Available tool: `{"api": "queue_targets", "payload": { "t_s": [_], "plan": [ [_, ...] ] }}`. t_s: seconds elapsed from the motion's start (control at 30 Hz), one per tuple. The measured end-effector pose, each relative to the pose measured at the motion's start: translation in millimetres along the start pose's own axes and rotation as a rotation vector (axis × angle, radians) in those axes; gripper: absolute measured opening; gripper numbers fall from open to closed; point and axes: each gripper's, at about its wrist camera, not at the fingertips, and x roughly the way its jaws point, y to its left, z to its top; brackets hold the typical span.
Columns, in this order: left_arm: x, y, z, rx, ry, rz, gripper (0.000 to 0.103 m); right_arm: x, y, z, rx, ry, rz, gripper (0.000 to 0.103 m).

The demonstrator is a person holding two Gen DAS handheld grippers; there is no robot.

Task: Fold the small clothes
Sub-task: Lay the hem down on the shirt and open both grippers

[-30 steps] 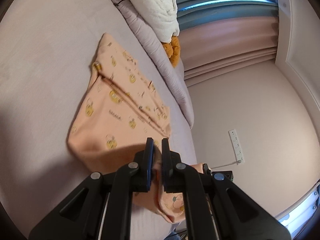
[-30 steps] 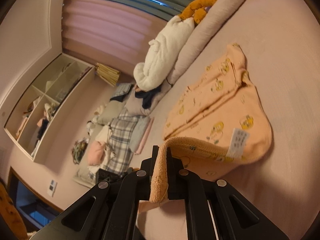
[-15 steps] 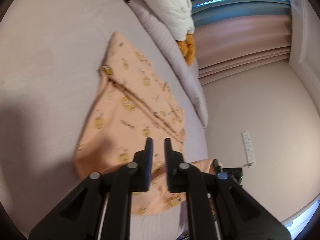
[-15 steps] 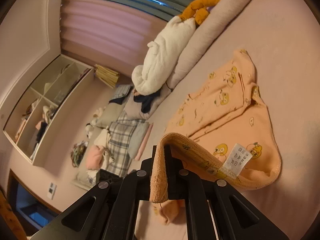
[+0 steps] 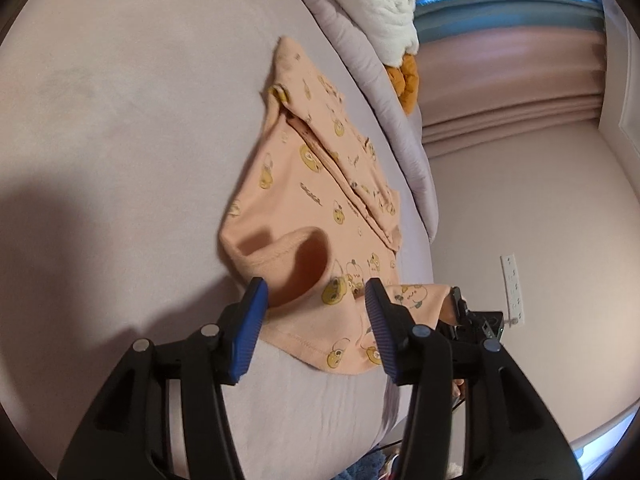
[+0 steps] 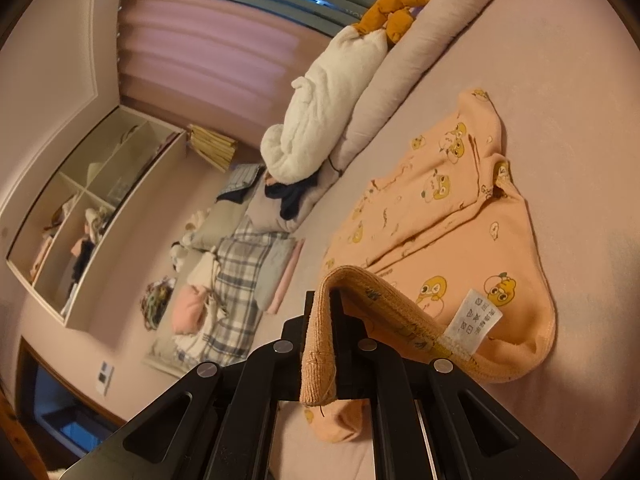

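A peach baby garment (image 5: pixel 312 200) printed with yellow cartoon animals lies half folded on the pale bed sheet (image 5: pixel 120 120). My left gripper (image 5: pixel 315 286) hovers over the garment's near edge. Its jaws are opening, and the blue pads (image 5: pixel 248 320) stand apart on either side of a raised fold without pressing it. My right gripper (image 6: pixel 325 304) is shut on the garment's ribbed hem (image 6: pixel 320 360), which drapes over its fingers. A white care label (image 6: pixel 474 320) hangs from the lifted edge. In the left wrist view the right gripper (image 5: pixel 460 308) holds that corner off the bed's side.
A white fluffy blanket (image 5: pixel 376 4), an orange plush toy (image 5: pixel 404 76) and a long grey bolster (image 5: pixel 384 120) line the bed's far edge. A wall socket strip (image 5: pixel 512 284) sits to the right. Piled clothes (image 6: pixel 232 276) and an open shelf (image 6: pixel 80 208) stand beyond the bed.
My left gripper's jaws have gone from shut to apart and let the garment's edge drop onto the bed as the gripper dipped closer. The right gripper keeps its hold.
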Motion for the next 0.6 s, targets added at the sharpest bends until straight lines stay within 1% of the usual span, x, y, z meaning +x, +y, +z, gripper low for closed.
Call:
{"api": "queue_targets", "payload": {
  "t_s": [0.1, 0.13, 0.2, 0.23, 0.3, 0.33, 0.37, 0.4, 0.47, 0.53, 0.6],
  "plan": [
    [17, -3, 4, 0.033, 0.013, 0.021, 0.049, 2, 0, -2, 0.002, 0.004, -0.002, 0.007],
    [22, -2, 5, 0.037, 0.023, 0.017, 0.049, 2, 0, -2, 0.003, 0.005, -0.003, 0.007],
    [29, -2, 3, 0.039, 0.059, -0.025, 0.049, 4, 1, -3, 0.001, 0.010, -0.013, 0.007],
    [32, -3, 2, 0.051, 0.074, -0.032, 0.049, 5, 1, -3, -0.001, 0.014, -0.021, 0.007],
    [36, -7, -2, 0.085, 0.103, -0.032, 0.038, 5, 1, -4, -0.002, 0.022, -0.032, 0.007],
    [39, -8, -5, 0.091, 0.129, -0.035, 0.026, 6, 2, -4, -0.005, 0.024, -0.038, 0.007],
    [42, -8, -6, 0.090, 0.150, -0.028, 0.019, 6, 2, -4, -0.009, 0.024, -0.045, 0.007],
    [43, -8, -8, 0.087, 0.161, -0.024, 0.017, 6, 2, -4, -0.008, 0.024, -0.047, 0.007],
    [45, -6, -11, 0.081, 0.174, -0.038, 0.006, 6, 1, -5, -0.006, 0.023, -0.049, 0.007],
    [44, -3, -12, 0.049, 0.165, -0.070, 0.005, 6, 1, -6, -0.005, 0.024, -0.053, 0.007],
    [43, -1, -9, -0.006, 0.139, -0.143, 0.004, 7, 0, -8, -0.004, 0.027, -0.058, 0.007]
  ]
}}
